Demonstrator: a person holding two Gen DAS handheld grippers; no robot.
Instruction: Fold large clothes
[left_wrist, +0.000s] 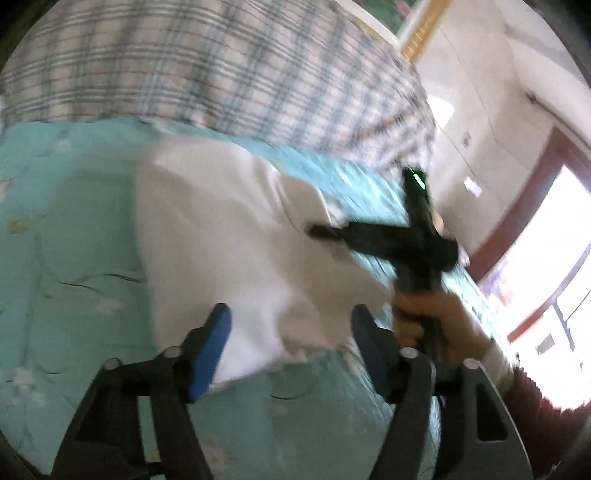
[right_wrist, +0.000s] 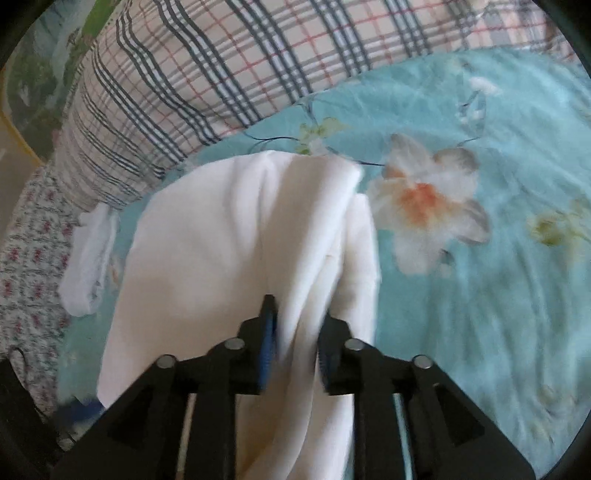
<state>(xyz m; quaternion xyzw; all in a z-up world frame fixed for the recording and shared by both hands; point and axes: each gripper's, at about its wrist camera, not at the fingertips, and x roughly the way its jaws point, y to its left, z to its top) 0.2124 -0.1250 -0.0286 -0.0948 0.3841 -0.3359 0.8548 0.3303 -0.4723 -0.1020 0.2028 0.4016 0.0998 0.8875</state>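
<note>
A white garment (left_wrist: 240, 240) lies partly folded on a teal bedsheet (left_wrist: 74, 221). My left gripper (left_wrist: 291, 326) is open wide over the garment's near edge, and its blue pads (left_wrist: 207, 354) stand clear of the cloth. Beyond it a hand (left_wrist: 432, 317) holds my right gripper (left_wrist: 325, 232) low over the garment's right side. In the right wrist view a fold of the white garment (right_wrist: 229, 240) runs between the parted fingers of my right gripper (right_wrist: 297, 328), and the pads do not look pressed on it.
A plaid quilt (right_wrist: 184, 74) lies bunched along the far side of the bed. A small white cloth (right_wrist: 88, 266) and a floral fabric (right_wrist: 29, 258) lie left of the garment. The flower-print bedsheet (right_wrist: 480, 258) spreads to the right. A bright window (left_wrist: 554, 240) shows beyond the bed.
</note>
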